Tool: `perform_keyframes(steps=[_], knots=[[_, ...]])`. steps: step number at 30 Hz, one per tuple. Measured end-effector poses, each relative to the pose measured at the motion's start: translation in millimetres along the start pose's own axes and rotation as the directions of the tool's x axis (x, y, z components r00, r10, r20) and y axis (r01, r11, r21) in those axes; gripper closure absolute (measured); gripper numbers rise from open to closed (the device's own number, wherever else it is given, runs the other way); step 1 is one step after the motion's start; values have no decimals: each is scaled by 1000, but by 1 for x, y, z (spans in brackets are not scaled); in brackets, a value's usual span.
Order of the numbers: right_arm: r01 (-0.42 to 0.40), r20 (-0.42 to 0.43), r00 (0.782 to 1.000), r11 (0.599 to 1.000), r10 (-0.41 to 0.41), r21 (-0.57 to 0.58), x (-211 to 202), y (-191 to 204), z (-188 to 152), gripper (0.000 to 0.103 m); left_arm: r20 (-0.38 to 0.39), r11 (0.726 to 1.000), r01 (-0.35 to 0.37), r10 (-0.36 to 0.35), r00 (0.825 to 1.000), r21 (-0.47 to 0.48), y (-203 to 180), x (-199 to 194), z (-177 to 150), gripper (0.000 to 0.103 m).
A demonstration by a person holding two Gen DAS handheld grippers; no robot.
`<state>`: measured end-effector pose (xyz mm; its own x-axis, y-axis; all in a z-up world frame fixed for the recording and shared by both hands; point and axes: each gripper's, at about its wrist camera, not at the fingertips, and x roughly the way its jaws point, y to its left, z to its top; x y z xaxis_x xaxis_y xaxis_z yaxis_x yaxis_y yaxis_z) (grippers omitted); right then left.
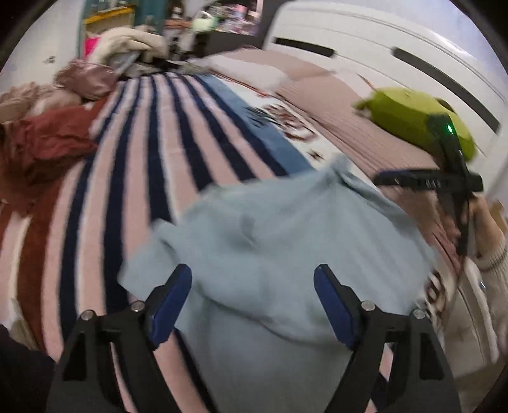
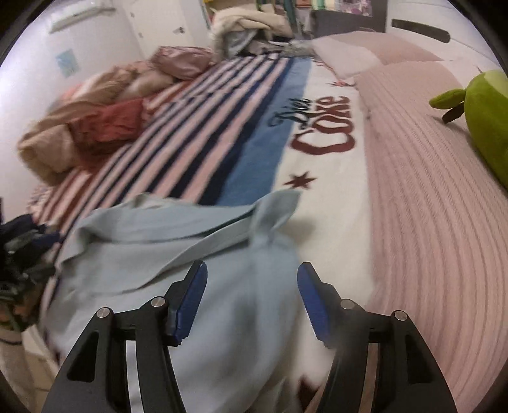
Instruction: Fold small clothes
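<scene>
A light blue garment [image 1: 270, 241] lies rumpled on the striped blanket [image 1: 152, 152] on the bed. My left gripper [image 1: 252, 279] is open, its blue pads spread wide just above the garment's near part. In the right wrist view the same garment [image 2: 177, 241] spreads under my right gripper [image 2: 250, 276], which is open with both pads apart over a bunched fold; its ribbed hem band [image 2: 209, 243] runs diagonally. The right gripper's body [image 1: 451, 178] shows in the left wrist view at the right, held by a hand.
A dark red cloth [image 2: 108, 124] and beige bedding [image 2: 63, 136] are piled at the left of the bed. A green plush toy [image 2: 482, 120] lies on the pink ribbed cover [image 2: 428, 206] at the right. More clothes are heaped at the far end [image 2: 244, 28]. A white wardrobe [image 1: 381, 38] stands behind.
</scene>
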<state>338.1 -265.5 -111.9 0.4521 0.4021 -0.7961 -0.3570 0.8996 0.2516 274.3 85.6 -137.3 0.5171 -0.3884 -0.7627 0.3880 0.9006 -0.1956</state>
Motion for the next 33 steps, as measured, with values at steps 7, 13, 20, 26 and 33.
perform_keyframes(steps=[7, 13, 20, 26, 33], knots=[[-76, -23, 997, 996, 75, -55, -4, 35, -29, 47, -85, 994, -89, 83, 993, -70, -2, 34, -17, 78], [-91, -30, 996, 992, 89, -90, -7, 44, -35, 47, 88, 955, 43, -17, 996, -293, 34, 17, 13, 95], [-74, -43, 997, 993, 71, -96, 1, 40, -32, 47, 138, 900, -90, 163, 977, -427, 82, 44, 51, 93], [-18, -44, 999, 997, 15, -72, -4, 20, -42, 47, 118, 891, -111, 180, 977, -439, 91, 36, 36, 40], [58, -47, 997, 998, -59, -32, -18, -7, -80, 51, 94, 937, -74, 113, 989, -342, 53, -5, -7, 28]])
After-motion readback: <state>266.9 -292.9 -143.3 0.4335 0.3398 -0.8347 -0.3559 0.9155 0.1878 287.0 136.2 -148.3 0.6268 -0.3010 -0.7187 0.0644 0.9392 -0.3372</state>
